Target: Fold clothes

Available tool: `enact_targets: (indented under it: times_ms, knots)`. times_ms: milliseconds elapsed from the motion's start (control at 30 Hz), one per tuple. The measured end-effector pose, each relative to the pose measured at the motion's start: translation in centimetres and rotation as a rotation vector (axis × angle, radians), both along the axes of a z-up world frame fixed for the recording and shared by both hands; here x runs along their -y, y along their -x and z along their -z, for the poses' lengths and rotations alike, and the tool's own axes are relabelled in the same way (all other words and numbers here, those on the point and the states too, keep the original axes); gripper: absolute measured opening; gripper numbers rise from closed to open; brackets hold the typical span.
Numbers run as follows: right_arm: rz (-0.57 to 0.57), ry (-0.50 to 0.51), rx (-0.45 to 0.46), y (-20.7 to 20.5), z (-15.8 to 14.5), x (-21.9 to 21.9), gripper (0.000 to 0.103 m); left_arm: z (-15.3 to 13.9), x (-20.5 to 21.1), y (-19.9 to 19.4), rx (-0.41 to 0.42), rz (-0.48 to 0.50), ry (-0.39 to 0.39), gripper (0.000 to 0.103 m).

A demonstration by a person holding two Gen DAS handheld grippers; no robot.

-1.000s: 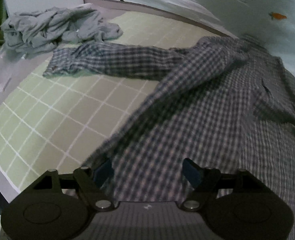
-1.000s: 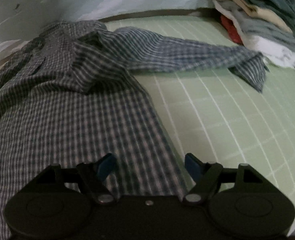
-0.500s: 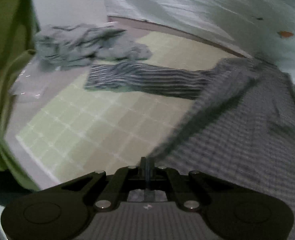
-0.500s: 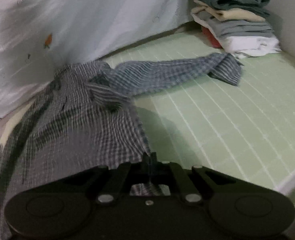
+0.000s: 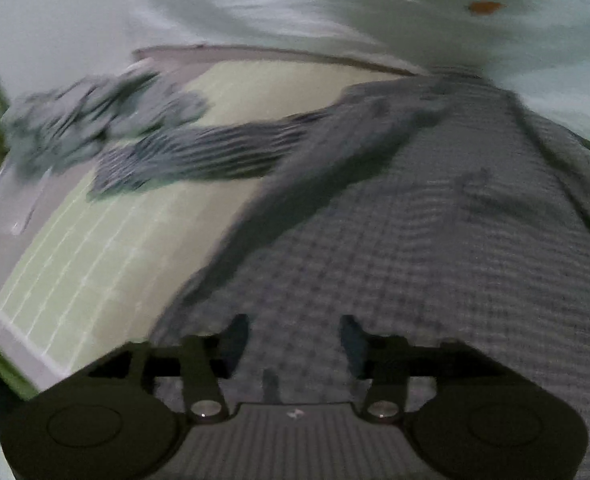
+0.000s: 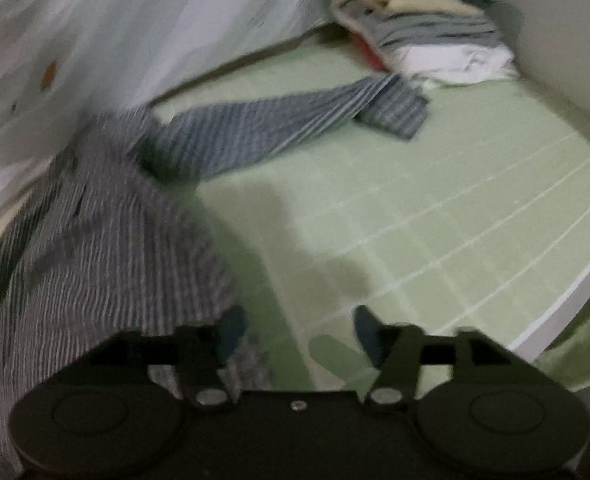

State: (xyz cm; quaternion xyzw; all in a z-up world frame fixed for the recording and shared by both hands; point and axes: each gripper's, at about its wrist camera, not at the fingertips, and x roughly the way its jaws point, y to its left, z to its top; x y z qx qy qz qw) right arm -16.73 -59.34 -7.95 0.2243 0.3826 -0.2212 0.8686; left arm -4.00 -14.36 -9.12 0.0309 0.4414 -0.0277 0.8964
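A blue-and-white checked shirt [image 5: 415, 220] lies spread on the pale green gridded mat [image 5: 95, 260], one sleeve [image 5: 199, 152] stretched out to the left. My left gripper [image 5: 293, 332] hovers over the shirt's near hem. Its jaws are opening; the cloth lies under the gap and the pads do not press it. In the right wrist view the shirt [image 6: 95, 260] fills the left side, its other sleeve [image 6: 275, 128] reaching right. My right gripper [image 6: 300, 320] is also opening, with the hem corner by its left finger and the bare mat [image 6: 435, 200] between the pads. Both views are motion-blurred.
A crumpled grey garment [image 5: 91, 120] lies at the mat's far left. A stack of folded clothes [image 6: 427, 28] sits at the far right corner. A white sheet [image 6: 135, 20] hangs behind. The mat's white front edge [image 6: 555, 304] runs at the right, green cloth [image 6: 575, 348] beyond it.
Both grippers stood open over the hem, then shut on it half a second ago, and now stand open again with the hem let go. Both views have shifted and blurred.
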Motion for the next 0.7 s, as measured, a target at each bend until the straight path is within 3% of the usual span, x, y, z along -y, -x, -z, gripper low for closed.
enact_targets:
  times_ms: [167,300,433,600,700]
  knots:
    - [0.007,0.027,0.018,-0.5,-0.6,4.3,0.081,-1.3,6.1,0.8,0.021,0.062,0.019,0.081]
    - [0.004,0.046,0.022,-1.4,-1.3,7.8,0.082,-1.9,10.3,1.2,0.003,0.052,0.049,0.083]
    - [0.021,0.01,0.051,-4.0,-1.6,11.3,0.082,-2.5,13.9,1.8,0.004,0.04,0.062,0.087]
    - [0.026,-0.147,0.146,-8.9,-0.8,15.2,0.077,-2.8,16.9,2.4,-0.009,-0.012,0.081,0.087]
    - [0.084,-0.163,0.127,-12.2,0.5,17.0,0.072,-3.1,18.2,3.3,-0.011,-0.018,0.07,0.087]
